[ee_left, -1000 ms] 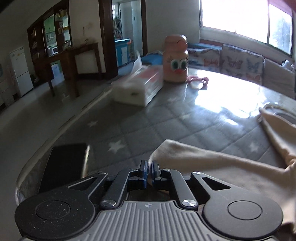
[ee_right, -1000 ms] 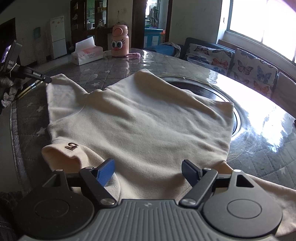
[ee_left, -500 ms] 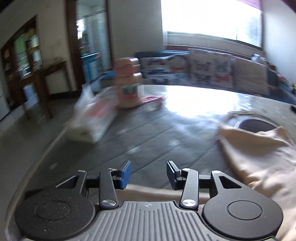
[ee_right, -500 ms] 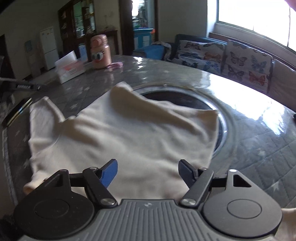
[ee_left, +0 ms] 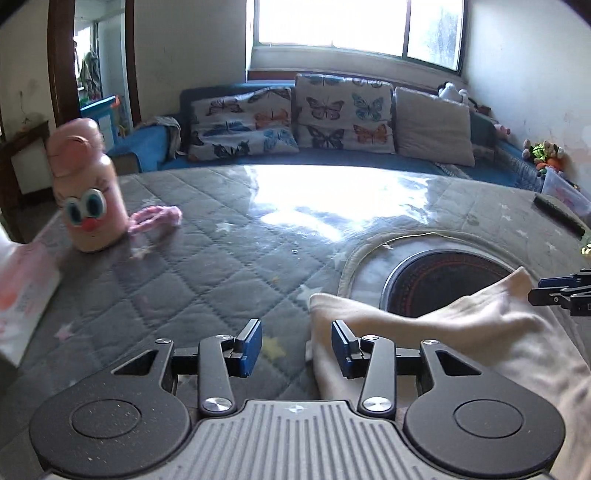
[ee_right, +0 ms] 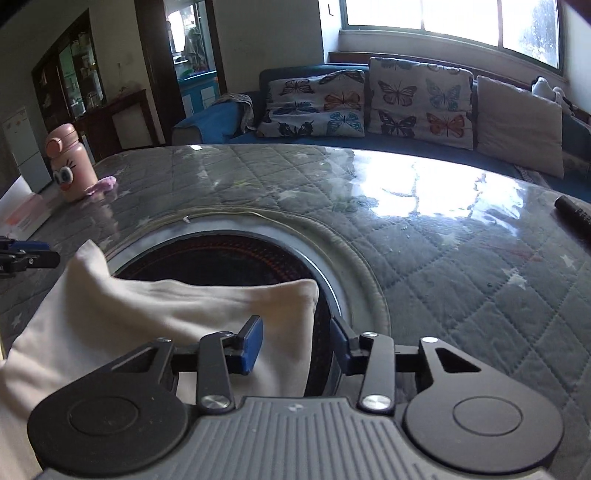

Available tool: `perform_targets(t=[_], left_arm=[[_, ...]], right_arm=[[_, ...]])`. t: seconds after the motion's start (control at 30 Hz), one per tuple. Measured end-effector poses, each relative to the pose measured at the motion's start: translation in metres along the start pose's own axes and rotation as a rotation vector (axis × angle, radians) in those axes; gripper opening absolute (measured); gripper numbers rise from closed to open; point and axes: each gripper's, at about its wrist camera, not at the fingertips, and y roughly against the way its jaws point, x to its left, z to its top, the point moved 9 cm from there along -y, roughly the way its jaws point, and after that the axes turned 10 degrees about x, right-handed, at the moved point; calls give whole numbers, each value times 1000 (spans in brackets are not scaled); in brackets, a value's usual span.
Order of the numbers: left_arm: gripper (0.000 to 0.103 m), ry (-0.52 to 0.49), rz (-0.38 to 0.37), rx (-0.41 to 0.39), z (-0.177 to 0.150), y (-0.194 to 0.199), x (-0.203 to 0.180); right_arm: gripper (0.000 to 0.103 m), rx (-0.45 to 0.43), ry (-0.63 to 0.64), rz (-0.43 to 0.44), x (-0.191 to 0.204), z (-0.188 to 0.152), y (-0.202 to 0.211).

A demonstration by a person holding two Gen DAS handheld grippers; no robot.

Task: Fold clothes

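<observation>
Left gripper [ee_left: 295,345]: jaws apart, empty; a second ago clamped on cloth. Right gripper [ee_right: 295,341]: jaws apart, as before. Cream garment [ee_right: 155,314]: now folded over, lying on the quilted table [ee_right: 461,258], overlapping its round dark inset [ee_right: 221,258]. Beyond: pink bottle [ee_left: 88,192], sofa cushions [ee_left: 343,114].

Sunlit window [ee_left: 354,26] above blue sofa [ee_left: 192,107] with butterfly cushions [ee_left: 343,114].

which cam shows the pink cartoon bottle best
The left wrist view: the pink bottle stands close and large, its eyes and mouth easy to make out, though slightly motion-blurred. In the right wrist view the same bottle is sharper but small and far off at the table's left edge.
</observation>
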Motion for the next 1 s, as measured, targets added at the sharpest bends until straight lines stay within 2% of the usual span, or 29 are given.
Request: perform_targets(t=[0.07, 0.2, 0.23, 0.27, 0.33, 0.4, 0.57, 0.73, 0.8, 0.83, 1.0], left_arm=[[46, 12, -10, 17, 4, -9, 0], [44, 20, -34, 30, 8, -22, 1], [39, 18, -40, 29, 8, -24, 0], [25, 12, -49, 28, 9, -25, -1], [10, -8, -65, 18, 12, -25, -5], [7, -30, -58, -16, 17, -23, -9], [7, -68, -30, -67, 28, -29, -16], [13, -78, -3, -59, 31, -45, -18], [21, -76, 0, -59, 32, -41, -16], [28, -77, 5, -61, 32, -38, -14], [30, -114, -29, -69, 20, -8, -16]], right_arm=[[35, 3, -5, 8, -1, 3, -6], [18, -6, -7, 31, 1, 8, -14], [13, -7, -6, 32, 2, 8, -14], [10, -13, -3, 31, 2, 9, -13], [6, -23, 2, 27, 3, 12, -10], [5, -55, 5, 3, 2, 16, -3], [5, -151, 6, -65, -3, 25, 15], [7, -72, -23, -91, -13, 22, -11], [11, -62, -17, -104, -15, 20, -15], [12, -63, -17, -104, -15, 20, -15], [21, -78, 16, -93, -4, 21, 5]])
